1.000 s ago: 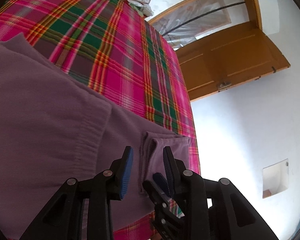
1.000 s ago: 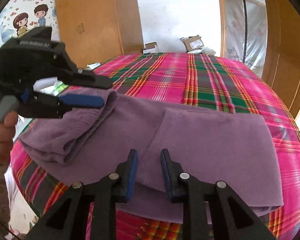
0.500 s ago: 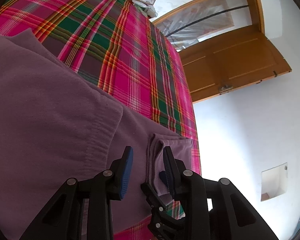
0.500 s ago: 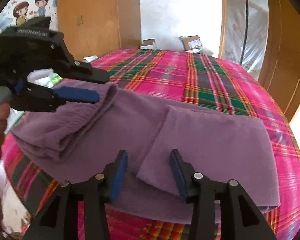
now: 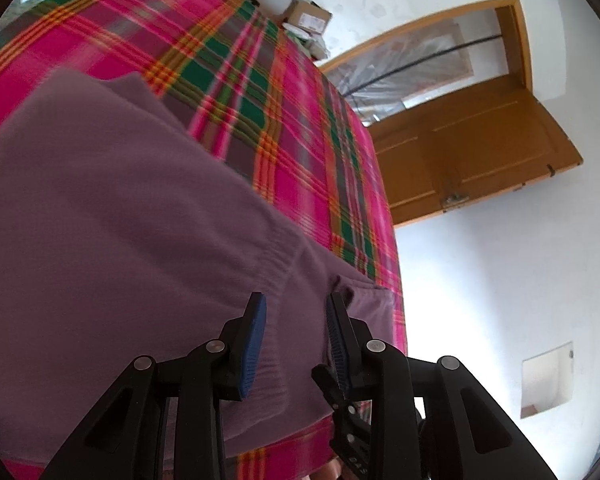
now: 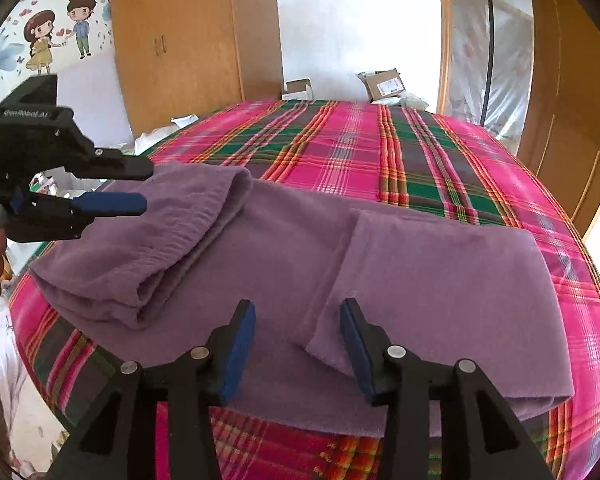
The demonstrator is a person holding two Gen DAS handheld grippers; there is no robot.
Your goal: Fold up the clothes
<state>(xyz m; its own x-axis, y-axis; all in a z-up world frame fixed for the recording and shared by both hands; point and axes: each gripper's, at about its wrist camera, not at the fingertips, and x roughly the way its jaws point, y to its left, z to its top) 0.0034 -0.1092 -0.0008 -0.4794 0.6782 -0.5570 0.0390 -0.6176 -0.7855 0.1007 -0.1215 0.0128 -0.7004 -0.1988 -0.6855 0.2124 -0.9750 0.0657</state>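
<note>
Purple fleece garment half folded on a plaid-covered bed, both grippers apart.

Left wrist view: the left gripper [image 5: 296, 328] hovers with jaws apart, gripping nothing, over the soft purple fleece garment [image 5: 112, 240], which lies on the pink, green and orange plaid bed cover [image 5: 260, 92]; beyond the bed stand a cardboard box [image 5: 310, 18] with an unreadable label and an open brown wooden door [image 5: 472, 152]. Right wrist view: the right gripper [image 6: 298, 336] is spread open just above the garment's [image 6: 440, 280] near edge, where a folded flap lies. The left gripper [image 6: 140, 186], also open, sits beside the garment's bunched waistband end; pale lettering on its black body is too blurred to read.
</note>
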